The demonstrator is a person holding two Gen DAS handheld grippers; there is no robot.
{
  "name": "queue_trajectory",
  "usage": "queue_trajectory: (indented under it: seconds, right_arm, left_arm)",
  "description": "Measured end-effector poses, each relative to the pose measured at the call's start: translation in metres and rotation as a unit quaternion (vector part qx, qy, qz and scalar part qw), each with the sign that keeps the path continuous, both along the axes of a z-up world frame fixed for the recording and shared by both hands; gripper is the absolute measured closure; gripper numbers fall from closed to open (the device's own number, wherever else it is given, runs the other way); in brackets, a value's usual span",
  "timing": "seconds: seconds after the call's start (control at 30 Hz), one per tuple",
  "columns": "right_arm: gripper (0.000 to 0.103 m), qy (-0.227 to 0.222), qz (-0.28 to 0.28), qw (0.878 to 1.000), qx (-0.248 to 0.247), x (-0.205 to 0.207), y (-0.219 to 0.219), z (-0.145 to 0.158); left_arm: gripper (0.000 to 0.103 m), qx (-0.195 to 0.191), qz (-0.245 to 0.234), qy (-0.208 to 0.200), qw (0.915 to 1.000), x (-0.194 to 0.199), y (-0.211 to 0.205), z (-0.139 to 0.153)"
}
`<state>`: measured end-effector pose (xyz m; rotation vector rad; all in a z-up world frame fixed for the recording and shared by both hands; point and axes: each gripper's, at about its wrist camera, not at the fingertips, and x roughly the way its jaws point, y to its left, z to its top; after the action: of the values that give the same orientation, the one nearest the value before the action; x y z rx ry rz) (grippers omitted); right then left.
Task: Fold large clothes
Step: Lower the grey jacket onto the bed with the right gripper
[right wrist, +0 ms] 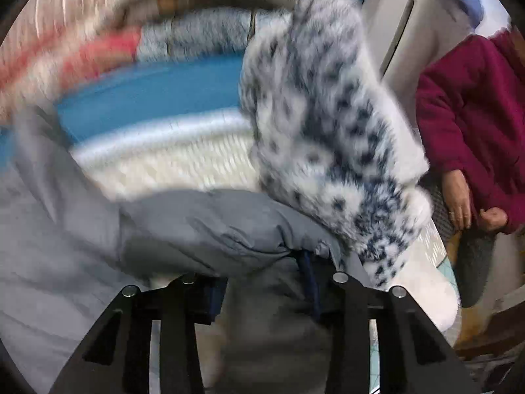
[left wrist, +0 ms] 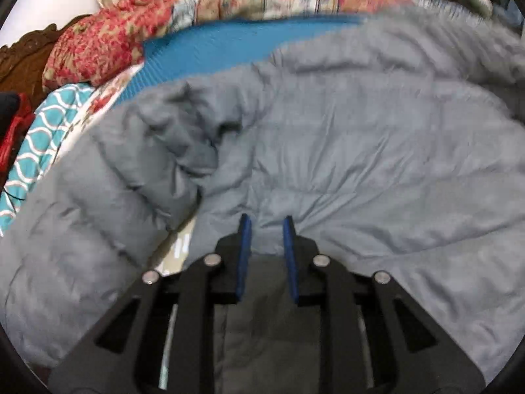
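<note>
matt grey quilted cloth jacket (left wrist: pixel 344 151), fluffy spotted fur trim (right wrist: pixel 328 131).

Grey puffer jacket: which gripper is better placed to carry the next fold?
Right, probably. The right gripper has the grey puffer jacket bunched over its fingers near the spotted fur trim; the left gripper only pinches flat fabric.

A bed (left wrist: pixel 108 88) with a floral-print cover carries everything, and a carved dark wooden headboard (left wrist: pixel 23 55) shows at its far left edge. Directly on it lie a blue mat (left wrist: pixel 229 46), a large grey padded coat (left wrist: pixel 361 151) spread over most of the mat, a red and cream patchwork quilt (left wrist: pixel 105 39) bunched along the far side, and a teal cloth with white wavy lines (left wrist: pixel 36 141) at the left. In the blurred right wrist view, what may be ribbed cream bedding (right wrist: pixel 183 167) lies beside the mat.
</note>
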<state>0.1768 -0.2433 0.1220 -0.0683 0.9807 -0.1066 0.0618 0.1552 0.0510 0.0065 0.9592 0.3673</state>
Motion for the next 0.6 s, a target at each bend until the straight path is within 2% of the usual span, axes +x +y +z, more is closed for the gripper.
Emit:
queue_trajectory:
  seconds: [0.07, 0.1, 0.17, 0.2, 0.23, 0.3, 0.33, 0.37, 0.43, 0.47, 0.53, 0.57, 0.6]
  right_arm:
    - [0.059, -0.018, 0.063, 0.996, 0.052, -0.016, 0.034, 0.021]
    - [0.055, -0.025, 0.088, 0.993, 0.077, -0.023, 0.047, 0.027]
    - [0.054, -0.021, 0.154, 0.978, 0.140, -0.030, 0.086, 0.030]
    - [0.054, -0.021, 0.179, 0.972, 0.151, -0.028, 0.110, 0.031]
    - [0.053, -0.029, 0.184, 0.971, 0.147, -0.028, 0.121, 0.032]
    - [0.038, -0.039, 0.192, 0.970, 0.142, -0.014, 0.136, 0.034]
    - [0.037, -0.022, 0.192, 0.970, 0.148, -0.010, 0.134, 0.030]
    - [0.037, 0.019, 0.197, 0.964, 0.177, -0.002, 0.135, 0.023]
    - [0.037, 0.092, 0.228, 0.931, 0.270, 0.006, 0.118, 0.001]
    - [0.037, 0.114, 0.241, 0.922, 0.281, 0.005, 0.122, -0.008]
    - [0.037, 0.144, 0.257, 0.921, 0.257, 0.018, 0.128, -0.026]
    - [0.037, 0.149, 0.248, 0.930, 0.227, 0.038, 0.126, -0.037]
    - [0.037, 0.128, 0.216, 0.950, 0.185, 0.068, 0.113, -0.042]
  left_arm:
    - [0.083, 0.001, -0.019, -0.034, 0.9992, -0.008, -0.010, 0.014]
    - [0.078, 0.003, -0.031, -0.045, 0.9985, -0.010, -0.019, 0.016]
    - [0.066, -0.004, -0.044, -0.049, 0.9978, -0.009, -0.031, 0.012]
    - [0.065, -0.011, -0.049, -0.045, 0.9977, -0.007, -0.035, 0.005]
    - [0.065, -0.011, -0.048, -0.036, 0.9981, -0.004, -0.036, -0.004]
    - [0.063, -0.006, -0.027, -0.010, 0.9996, 0.000, -0.033, -0.030]
    - [0.061, -0.010, -0.023, -0.015, 0.9996, 0.001, -0.032, -0.035]
    - [0.055, -0.012, -0.019, -0.034, 0.9992, -0.003, -0.029, -0.037]
    - [0.051, -0.017, -0.013, -0.044, 0.9988, -0.006, -0.023, -0.039]
    - [0.049, -0.016, -0.009, -0.045, 0.9988, -0.005, -0.023, -0.039]
    - [0.046, -0.014, -0.006, -0.046, 0.9988, -0.003, -0.022, -0.041]
    - [0.045, -0.011, -0.004, -0.046, 0.9989, -0.001, -0.020, -0.042]
    - [0.044, -0.009, -0.003, -0.046, 0.9989, -0.001, -0.020, -0.042]
